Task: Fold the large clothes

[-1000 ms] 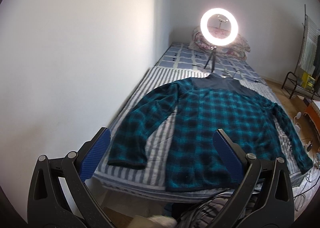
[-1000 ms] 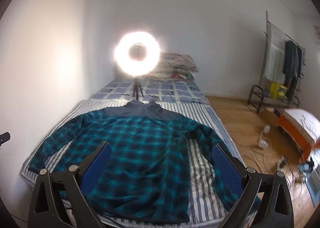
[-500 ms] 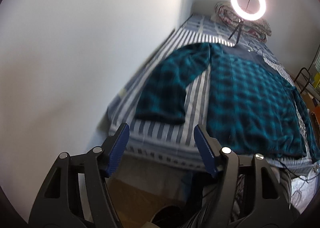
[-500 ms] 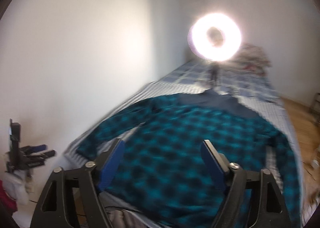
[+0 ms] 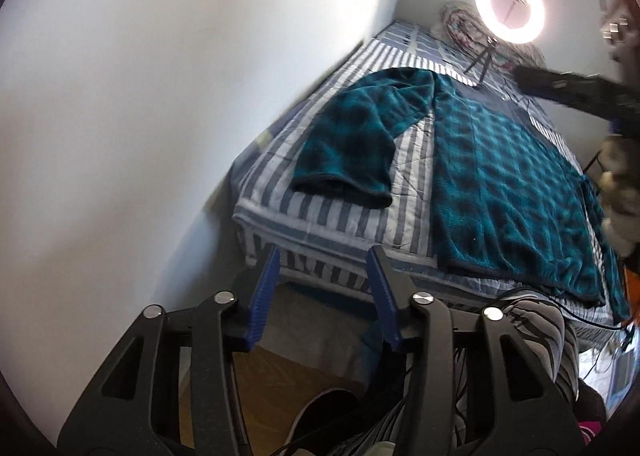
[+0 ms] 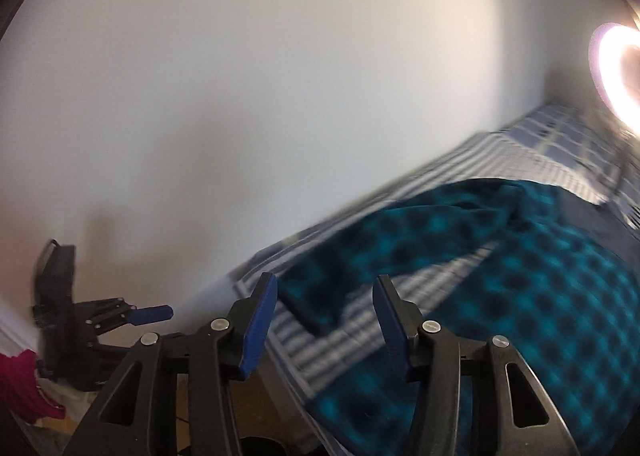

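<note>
Left gripper (image 5: 322, 288): jaws closing, about half open, nothing between them, short of the bed's foot edge. Right gripper (image 6: 324, 312): likewise closing and empty, over the same corner. Teal plaid jacket (image 5: 512, 191): spread flat on the striped bed cover (image 5: 408, 171), at one to two o'clock of the left gripper; its near sleeve (image 5: 352, 139) lies at twelve o'clock. Ring light (image 5: 510, 7) stands beyond the collar. Step, as judged: approach, no fold begun. The next move probably calls for reaching the sleeve cuff and pinching it.
</note>
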`<state>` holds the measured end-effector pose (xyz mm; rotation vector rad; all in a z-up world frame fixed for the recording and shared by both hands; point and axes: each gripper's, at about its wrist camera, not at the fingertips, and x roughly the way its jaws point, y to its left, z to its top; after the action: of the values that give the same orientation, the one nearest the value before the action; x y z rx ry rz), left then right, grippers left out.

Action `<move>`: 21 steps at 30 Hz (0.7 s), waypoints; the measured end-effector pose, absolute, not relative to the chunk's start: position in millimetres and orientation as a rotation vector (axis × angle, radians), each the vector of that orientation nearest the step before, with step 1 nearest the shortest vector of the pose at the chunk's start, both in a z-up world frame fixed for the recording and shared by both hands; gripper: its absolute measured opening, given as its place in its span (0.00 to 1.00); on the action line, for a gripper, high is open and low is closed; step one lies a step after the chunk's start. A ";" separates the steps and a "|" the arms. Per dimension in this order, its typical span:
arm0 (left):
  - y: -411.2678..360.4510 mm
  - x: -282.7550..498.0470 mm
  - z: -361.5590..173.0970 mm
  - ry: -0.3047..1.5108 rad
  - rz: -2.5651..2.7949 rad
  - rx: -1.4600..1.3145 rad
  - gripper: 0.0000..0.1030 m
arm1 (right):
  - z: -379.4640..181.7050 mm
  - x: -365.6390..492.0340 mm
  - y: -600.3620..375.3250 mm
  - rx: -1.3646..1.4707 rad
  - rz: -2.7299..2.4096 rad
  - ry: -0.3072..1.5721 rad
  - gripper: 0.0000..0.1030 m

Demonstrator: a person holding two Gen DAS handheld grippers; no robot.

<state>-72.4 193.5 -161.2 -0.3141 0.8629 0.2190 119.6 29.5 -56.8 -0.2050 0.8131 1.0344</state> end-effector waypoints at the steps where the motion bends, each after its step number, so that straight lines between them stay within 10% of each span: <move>1: 196.6 -75.5 -161.2 0.860 0.222 -0.325 0.41 | -64.6 120.1 43.7 -0.225 1.053 0.823 0.51; 21: 210.1 -93.1 -168.8 0.855 0.189 -0.389 0.41 | -224.1 111.5 206.4 -0.624 1.133 1.059 0.51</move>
<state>-93.1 210.1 -168.8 -0.3891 0.8548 0.1889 111.5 206.4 -224.1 -0.6237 1.0595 1.1332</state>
